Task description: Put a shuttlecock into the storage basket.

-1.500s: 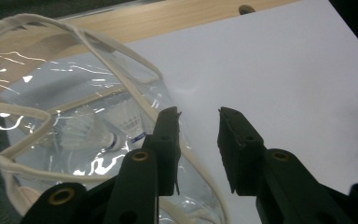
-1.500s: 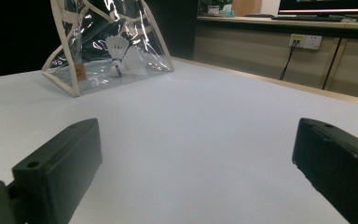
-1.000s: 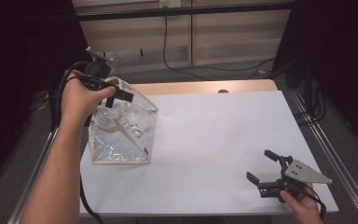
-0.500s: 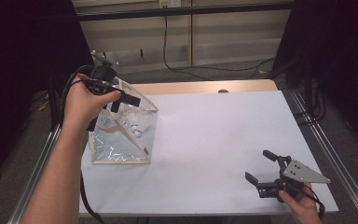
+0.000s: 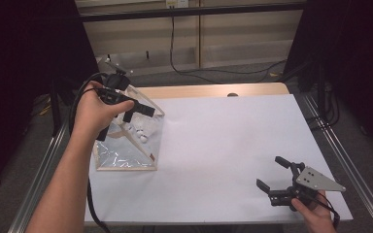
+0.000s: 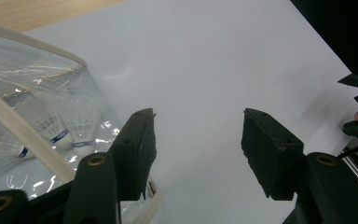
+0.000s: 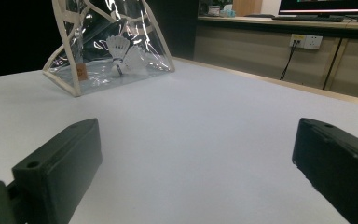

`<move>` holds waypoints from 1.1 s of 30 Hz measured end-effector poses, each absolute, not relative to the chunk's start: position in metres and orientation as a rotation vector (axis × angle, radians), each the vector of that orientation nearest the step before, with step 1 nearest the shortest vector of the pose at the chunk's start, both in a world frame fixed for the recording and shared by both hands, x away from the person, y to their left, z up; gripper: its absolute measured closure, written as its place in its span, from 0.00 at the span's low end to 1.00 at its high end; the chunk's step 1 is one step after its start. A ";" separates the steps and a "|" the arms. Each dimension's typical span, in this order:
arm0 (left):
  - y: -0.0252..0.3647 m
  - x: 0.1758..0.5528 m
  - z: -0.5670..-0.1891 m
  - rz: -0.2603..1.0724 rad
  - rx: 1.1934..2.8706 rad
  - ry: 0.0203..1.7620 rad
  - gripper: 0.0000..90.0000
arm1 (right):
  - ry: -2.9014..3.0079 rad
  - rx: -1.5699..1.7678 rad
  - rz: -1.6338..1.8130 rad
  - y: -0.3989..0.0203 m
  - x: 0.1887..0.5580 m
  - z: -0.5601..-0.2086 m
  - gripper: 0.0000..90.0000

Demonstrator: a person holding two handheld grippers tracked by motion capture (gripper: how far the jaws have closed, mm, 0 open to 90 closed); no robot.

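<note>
Release step: left tool [image 5: 135, 110] at far left over clear plastic wood-framed pouch [image 5: 126, 145] holding white shuttlecocks [image 5: 140, 134], jaws just widening, nothing gripped. Right tool [image 5: 272, 175] resting near right on white table [image 5: 223, 141], wide open, empty. Next, probably pulling left tool clear without snagging the frame.

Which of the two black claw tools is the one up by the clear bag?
The left gripper, at the high view's left, hangs over the clear bag holding white shuttlecocks. The right gripper sits far off near the white table's front corner, jaws open.
</note>
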State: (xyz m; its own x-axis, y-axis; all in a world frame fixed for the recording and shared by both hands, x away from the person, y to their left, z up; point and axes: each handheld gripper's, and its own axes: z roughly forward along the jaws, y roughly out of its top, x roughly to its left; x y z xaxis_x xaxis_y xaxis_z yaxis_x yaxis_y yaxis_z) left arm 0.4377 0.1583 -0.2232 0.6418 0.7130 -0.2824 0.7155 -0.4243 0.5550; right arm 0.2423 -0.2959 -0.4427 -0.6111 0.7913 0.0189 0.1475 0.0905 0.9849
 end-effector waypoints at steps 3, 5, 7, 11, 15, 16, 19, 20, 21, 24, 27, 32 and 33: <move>0.155 0.437 -0.225 -0.014 2.219 1.094 0.49 | 1.840 0.914 1.555 -0.296 0.242 -0.443 0.01; 0.153 0.436 -0.225 -0.013 2.223 1.089 0.48 | 1.841 0.915 1.556 -0.296 0.242 -0.443 0.01; 0.152 0.435 -0.226 -0.019 2.227 1.090 0.47 | 1.838 0.922 1.557 -0.296 0.242 -0.443 0.01; 0.150 0.434 -0.229 -0.020 2.231 1.082 0.45 | 1.838 0.921 1.557 -0.296 0.242 -0.443 0.01; 0.149 0.433 -0.233 -0.027 2.242 1.079 0.44 | 1.838 0.922 1.558 -0.296 0.242 -0.443 0.01; 0.148 0.433 -0.234 -0.032 2.244 1.075 0.43 | 1.839 0.921 1.558 -0.296 0.242 -0.443 0.01; 0.145 0.431 -0.236 -0.033 2.245 1.067 0.41 | 1.839 0.922 1.558 -0.296 0.242 -0.443 0.01; 0.144 0.430 -0.237 -0.034 2.248 1.061 0.41 | 1.839 0.922 1.558 -0.296 0.242 -0.443 0.01; 0.143 0.430 -0.238 -0.030 2.251 1.060 0.40 | 1.839 0.922 1.558 -0.296 0.242 -0.443 0.01; 0.140 0.428 -0.241 -0.035 2.252 1.050 0.37 | 1.838 0.922 1.558 -0.296 0.242 -0.443 0.01; 0.138 0.428 -0.244 -0.046 2.262 1.042 0.36 | 1.838 0.921 1.558 -0.296 0.242 -0.443 0.01; 0.134 0.426 -0.247 -0.047 2.267 1.025 0.34 | 1.837 0.924 1.561 -0.296 0.242 -0.443 0.01; 0.133 0.425 -0.248 -0.045 2.269 1.022 0.34 | 1.838 0.924 1.561 -0.297 0.242 -0.443 0.01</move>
